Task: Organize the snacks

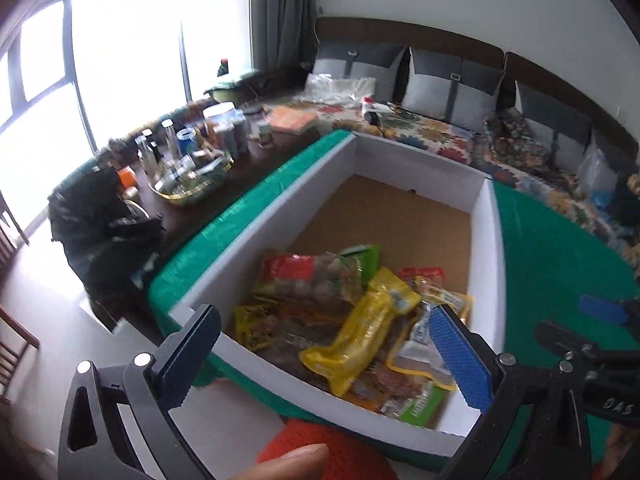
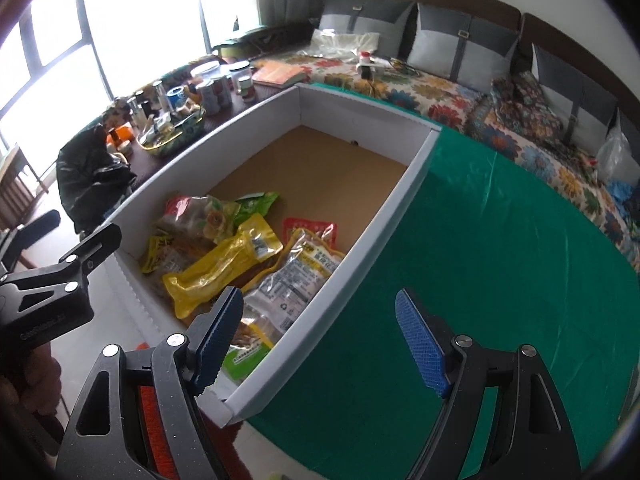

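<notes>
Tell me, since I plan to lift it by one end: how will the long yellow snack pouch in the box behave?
The yellow pouch looks like glossy, crinkled film, so it will probably sag and may slip. It lies atop other packets, so it should lift freely.

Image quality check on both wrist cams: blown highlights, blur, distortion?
Left wrist: window blown out white, jars beside it motion-smeared, snack packets in the box fairly sharp. Right wrist: same window clipped, sharper overall, strong fisheye bending the box walls.

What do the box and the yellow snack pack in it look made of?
Box: seemingly cardboard, with matte white walls, a brown floor, and a fluted cut edge at the near wall. Yellow snack pack: likely thin plastic film, since it is glossy, wrinkled and carries glare.
</notes>
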A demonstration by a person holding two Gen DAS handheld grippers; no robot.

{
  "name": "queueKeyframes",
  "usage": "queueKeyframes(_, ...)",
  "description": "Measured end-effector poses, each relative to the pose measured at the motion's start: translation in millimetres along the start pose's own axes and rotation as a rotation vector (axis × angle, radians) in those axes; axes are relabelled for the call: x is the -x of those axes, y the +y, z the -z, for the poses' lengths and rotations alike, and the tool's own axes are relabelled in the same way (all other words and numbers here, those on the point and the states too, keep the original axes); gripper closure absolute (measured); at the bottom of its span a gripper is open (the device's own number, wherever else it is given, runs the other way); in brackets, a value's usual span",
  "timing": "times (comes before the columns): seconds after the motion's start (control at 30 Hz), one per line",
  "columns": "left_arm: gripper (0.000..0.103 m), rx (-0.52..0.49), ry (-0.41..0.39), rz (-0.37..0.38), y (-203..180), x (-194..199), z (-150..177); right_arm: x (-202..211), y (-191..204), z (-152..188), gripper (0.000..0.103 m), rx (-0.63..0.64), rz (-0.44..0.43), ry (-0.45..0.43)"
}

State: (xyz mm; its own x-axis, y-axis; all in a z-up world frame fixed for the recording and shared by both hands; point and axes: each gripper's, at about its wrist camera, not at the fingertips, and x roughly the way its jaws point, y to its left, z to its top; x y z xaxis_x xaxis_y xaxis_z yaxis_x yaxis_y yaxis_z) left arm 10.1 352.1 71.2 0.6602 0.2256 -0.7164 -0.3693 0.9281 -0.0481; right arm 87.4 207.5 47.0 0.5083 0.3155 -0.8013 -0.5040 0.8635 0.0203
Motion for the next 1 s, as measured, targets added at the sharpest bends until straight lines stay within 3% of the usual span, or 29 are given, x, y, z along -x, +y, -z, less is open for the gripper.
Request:
queueKeyframes(0.23, 0.000, -0.044, 0.048, 0.007, -7.9, 8.1, -5.7, 6.8, 6.5, 0.7, 0.021, -0.051, -0.014, 0.043)
queueKeyframes(0.4, 0.000, -0.053, 0.079, 0.000, -8.1, 8.0, -9.8, 19.0, 13.6, -4.9, 0.021, -0.058, -0.027, 0.015)
queueKeyframes(1.0, 0.000, -0.027, 0.076, -0.033, 0.0, 2.6, -10.3, 24.9, 22.7, -9.4, 0.021, -0.032, -0.021, 0.000)
